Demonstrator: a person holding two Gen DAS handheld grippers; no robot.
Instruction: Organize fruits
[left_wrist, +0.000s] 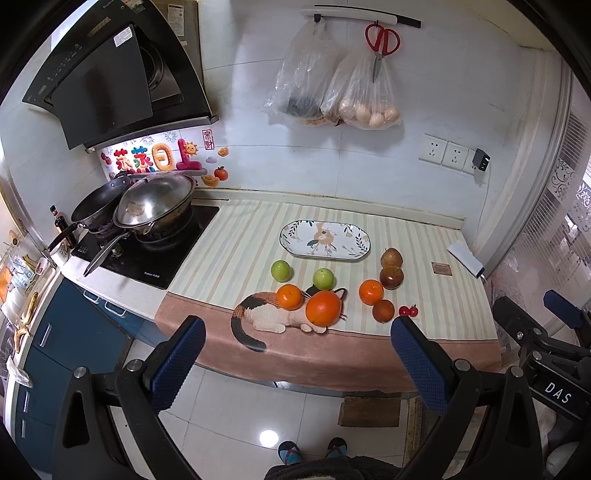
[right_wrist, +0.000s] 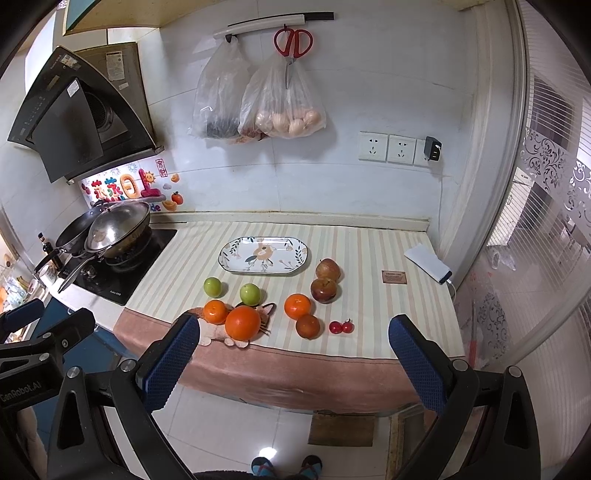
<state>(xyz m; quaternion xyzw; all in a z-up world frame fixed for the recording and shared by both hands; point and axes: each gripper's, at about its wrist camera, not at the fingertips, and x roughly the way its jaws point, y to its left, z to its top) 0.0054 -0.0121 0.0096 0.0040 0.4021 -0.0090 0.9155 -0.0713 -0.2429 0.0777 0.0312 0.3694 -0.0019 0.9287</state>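
An empty oval patterned plate (left_wrist: 324, 240) (right_wrist: 263, 254) lies at the back of a striped cloth on the counter. In front of it lie two green fruits (left_wrist: 281, 270) (right_wrist: 250, 294), a large orange (left_wrist: 323, 308) (right_wrist: 242, 322), two smaller oranges (left_wrist: 371, 291) (right_wrist: 297, 305), two red apples (left_wrist: 391, 277) (right_wrist: 324, 290), a dark red fruit (left_wrist: 383, 311) (right_wrist: 307, 326) and two cherry tomatoes (left_wrist: 408, 311) (right_wrist: 341, 326). My left gripper (left_wrist: 297, 345) and right gripper (right_wrist: 293, 343) are both open and empty, held over the floor in front of the counter edge.
A stove with stacked pans (left_wrist: 147, 206) (right_wrist: 110, 229) stands left of the cloth. A power bank (right_wrist: 428, 263) and a small brown card (right_wrist: 394, 277) lie at the right. Bags and red scissors (left_wrist: 382, 40) hang on the wall. The right gripper's body shows in the left wrist view (left_wrist: 546, 354).
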